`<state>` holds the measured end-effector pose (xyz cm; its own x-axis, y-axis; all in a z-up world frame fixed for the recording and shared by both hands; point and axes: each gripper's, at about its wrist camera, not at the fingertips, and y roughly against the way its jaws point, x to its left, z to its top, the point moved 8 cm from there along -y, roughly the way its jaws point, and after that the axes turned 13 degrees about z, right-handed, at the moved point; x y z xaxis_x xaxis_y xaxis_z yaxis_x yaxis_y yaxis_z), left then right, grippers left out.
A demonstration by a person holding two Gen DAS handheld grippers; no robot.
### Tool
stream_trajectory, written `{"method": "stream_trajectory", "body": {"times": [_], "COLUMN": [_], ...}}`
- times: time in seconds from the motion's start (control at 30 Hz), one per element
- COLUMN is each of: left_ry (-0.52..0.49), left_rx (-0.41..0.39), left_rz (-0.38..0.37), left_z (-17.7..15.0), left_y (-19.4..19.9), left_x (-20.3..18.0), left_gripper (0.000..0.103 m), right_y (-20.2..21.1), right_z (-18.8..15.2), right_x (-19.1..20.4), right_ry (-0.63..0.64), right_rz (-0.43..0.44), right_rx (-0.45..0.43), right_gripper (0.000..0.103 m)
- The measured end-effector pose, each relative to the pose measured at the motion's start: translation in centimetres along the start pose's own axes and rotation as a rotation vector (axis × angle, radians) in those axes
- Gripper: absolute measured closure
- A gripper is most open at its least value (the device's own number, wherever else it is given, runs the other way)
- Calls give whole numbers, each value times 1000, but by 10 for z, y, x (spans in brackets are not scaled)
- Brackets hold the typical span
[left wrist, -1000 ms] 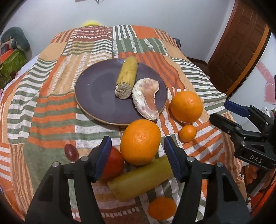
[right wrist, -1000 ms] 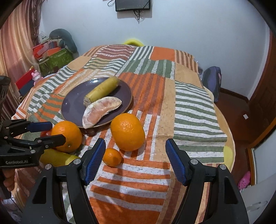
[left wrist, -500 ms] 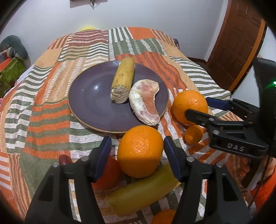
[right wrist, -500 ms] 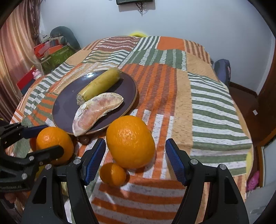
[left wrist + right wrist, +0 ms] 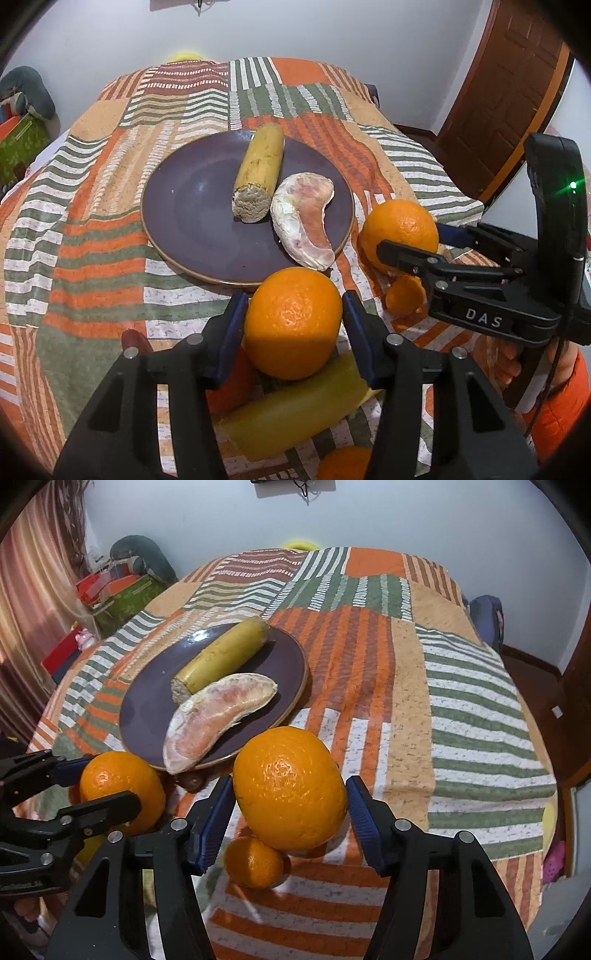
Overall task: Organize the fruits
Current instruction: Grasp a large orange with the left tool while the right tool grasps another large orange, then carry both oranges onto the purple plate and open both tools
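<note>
1. Both hands were mid-approach, each lining up on its own orange beside the purple plate (image 5: 177, 221).
2. The left hand-held gripper (image 5: 293, 314) stood open with its blue pads flanking the near orange (image 5: 291, 325); whether the pads touched the peel could not be told.
3. That orange sat on the striped cloth just off the plate rim, leaning against a yellow-green banana piece (image 5: 295, 410) and a red fruit (image 5: 229, 384).
4. The right hand-held gripper (image 5: 290, 805) was open too, straddling the second orange (image 5: 290, 788), with a small mandarin (image 5: 255, 862) touching it underneath.
5. On the plate there already lay a cut banana (image 5: 260, 173) and a peeled pomelo segment (image 5: 306, 218).
6. Judged step: the grasp, not yet made.
7. Next, each gripper likely had to close squarely on the widest part of its orange, lift clear of its neighbours, then carry it toward the plate's bare side without nudging the segment.
</note>
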<state>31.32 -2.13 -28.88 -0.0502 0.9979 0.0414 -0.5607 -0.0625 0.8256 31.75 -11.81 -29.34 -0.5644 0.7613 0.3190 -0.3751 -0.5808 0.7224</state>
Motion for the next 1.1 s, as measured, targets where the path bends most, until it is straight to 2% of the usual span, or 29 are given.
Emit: {"method": "stream_trajectory", "body": {"times": [0.33,0.7,1.1], "left_ry": [37,92,106], "left_rx": [-99,-203,-260], "left_rz": [10,40,88], "left_z": [18,50,84], "left_y": [38,72,70], "left_x": [16,47,71], "left_gripper": [51,51,51], "right_y": [26,57,50], "right_z": [11,46,78], "right_x": [17,43,48], "right_ry": [12,74,114], "right_rz": [-11,-25,-40], "right_rx": [-63,-167,-216], "right_gripper": [46,46,46]}}
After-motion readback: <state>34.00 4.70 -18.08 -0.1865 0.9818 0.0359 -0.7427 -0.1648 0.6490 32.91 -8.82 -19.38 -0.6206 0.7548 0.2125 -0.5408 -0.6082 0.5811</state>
